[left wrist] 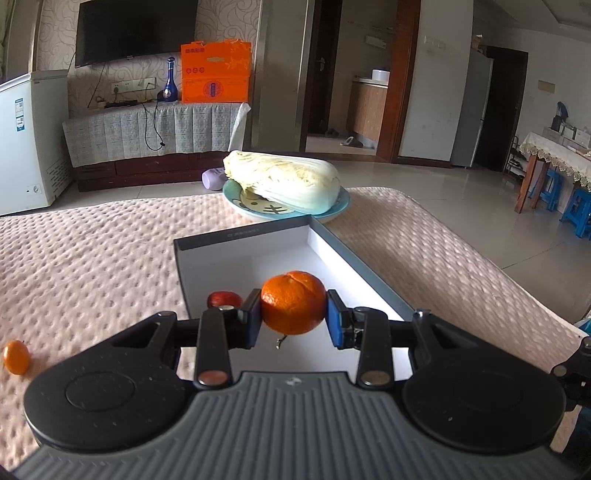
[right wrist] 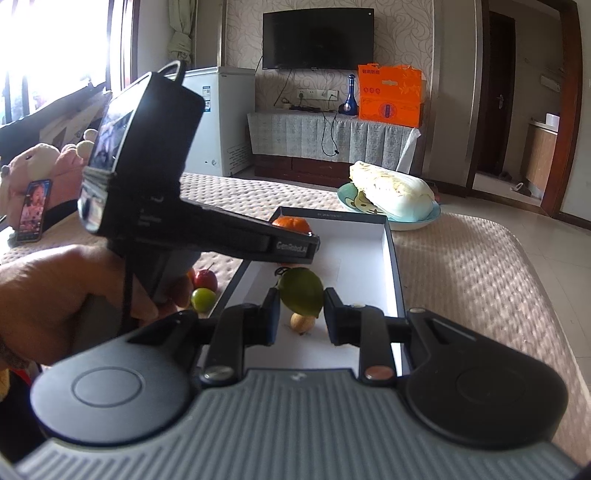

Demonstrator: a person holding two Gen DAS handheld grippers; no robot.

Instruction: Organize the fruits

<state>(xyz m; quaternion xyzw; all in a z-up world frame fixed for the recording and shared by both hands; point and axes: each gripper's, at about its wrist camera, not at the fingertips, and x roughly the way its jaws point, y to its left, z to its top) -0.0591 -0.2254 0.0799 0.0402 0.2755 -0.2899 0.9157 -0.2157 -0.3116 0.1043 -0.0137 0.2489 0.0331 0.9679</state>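
The surface (left wrist: 92,258) is covered with a pale pink quilted cloth, dimpled all over. It stands in a living room with a glossy tiled floor, a wall-mounted television (left wrist: 135,31), a white chest freezer (left wrist: 26,136) and an orange gift box (left wrist: 216,72) on a cloth-draped low cabinet. A shallow rectangular box (left wrist: 240,258) with dark grey walls and a white inside lies open on the surface. Just beyond it a blue plate (left wrist: 343,206) carries a pale, crinkled Chinese cabbage (left wrist: 284,181).

The left hand-held gripper (left wrist: 293,314) is clamped on a round mandarin (left wrist: 293,306), bright orange with a pebbled skin and a creased top, held above the near half of the box. A small red fruit (left wrist: 223,299) shows just behind its left finger, and a small oval orange fruit (left wrist: 15,356) lies on the cloth well to the left.

The right hand-held gripper (right wrist: 301,310) is closed on a smooth green lemon-shaped fruit (right wrist: 301,291), also over the box; a small tan fruit (right wrist: 302,323) sits on the white floor beneath it. Beside the box's left wall lie a red fruit (right wrist: 206,280) and a green one (right wrist: 202,298). A hand (right wrist: 55,302) grips the left device's handle.
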